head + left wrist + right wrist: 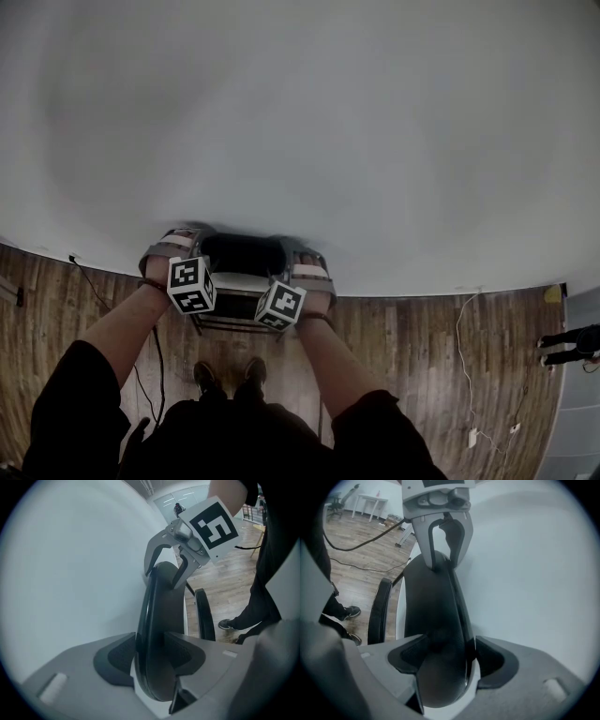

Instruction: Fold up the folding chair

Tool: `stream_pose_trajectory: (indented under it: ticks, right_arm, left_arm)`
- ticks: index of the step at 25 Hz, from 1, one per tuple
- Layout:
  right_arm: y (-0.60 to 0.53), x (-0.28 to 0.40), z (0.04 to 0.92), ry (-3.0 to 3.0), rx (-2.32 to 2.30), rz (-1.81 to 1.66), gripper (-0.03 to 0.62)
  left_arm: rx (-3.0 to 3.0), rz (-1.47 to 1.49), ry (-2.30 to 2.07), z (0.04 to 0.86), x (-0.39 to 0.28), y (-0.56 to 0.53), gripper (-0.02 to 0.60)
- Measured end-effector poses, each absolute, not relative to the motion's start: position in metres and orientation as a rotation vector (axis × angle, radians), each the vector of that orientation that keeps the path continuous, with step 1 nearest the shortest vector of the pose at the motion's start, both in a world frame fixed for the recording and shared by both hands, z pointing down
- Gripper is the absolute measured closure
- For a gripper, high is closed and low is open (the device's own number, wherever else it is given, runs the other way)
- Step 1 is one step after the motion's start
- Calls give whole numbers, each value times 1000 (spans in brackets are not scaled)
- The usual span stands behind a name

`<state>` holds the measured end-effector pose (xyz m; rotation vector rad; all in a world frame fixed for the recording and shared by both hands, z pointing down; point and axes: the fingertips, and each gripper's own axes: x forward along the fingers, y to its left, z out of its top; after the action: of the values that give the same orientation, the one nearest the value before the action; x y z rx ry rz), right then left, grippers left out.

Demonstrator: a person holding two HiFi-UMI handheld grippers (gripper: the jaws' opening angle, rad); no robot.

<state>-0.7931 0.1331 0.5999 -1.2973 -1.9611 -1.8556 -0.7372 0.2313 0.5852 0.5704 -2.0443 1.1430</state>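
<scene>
wall (300,112): white | floor (422,356): wood planks | black cable (157,370): on floor | white cable (458,347): on floor

Jaws of the left gripper (152,660) clamp the near end of the black chair backrest (161,616). The right gripper (164,573) grips its far end. White wall (70,573) at left, wooden floor (225,588) at right.

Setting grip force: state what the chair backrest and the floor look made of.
Chair backrest: likely hard black plastic, semi-gloss; its smooth curved rim catches a light streak. Floor: brown wood planks or laminate; seams and grain show.
</scene>
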Motion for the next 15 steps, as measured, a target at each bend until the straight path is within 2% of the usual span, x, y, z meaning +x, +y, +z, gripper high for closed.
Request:
stream_pose_trajectory:
  ticks: [3, 5, 11, 15]
  right_arm:
    - [132, -794, 609, -1945, -1282, -1908, 283]
    - [133, -796, 612, -1931, -1299, -1905, 254]
    - [128, -798, 604, -1938, -1245, -1980, 279]
    - [116, -794, 581, -2067, -1217, -1893, 279]
  left_arm:
    - [528, 1152, -2051, 585, -745, 236, 396]
    - [520, 1151, -2051, 584, -749, 238, 404]
    - [505, 1177, -2054, 582, -745, 238, 412]
    - [482, 1193, -2086, 571, -742, 241, 459]
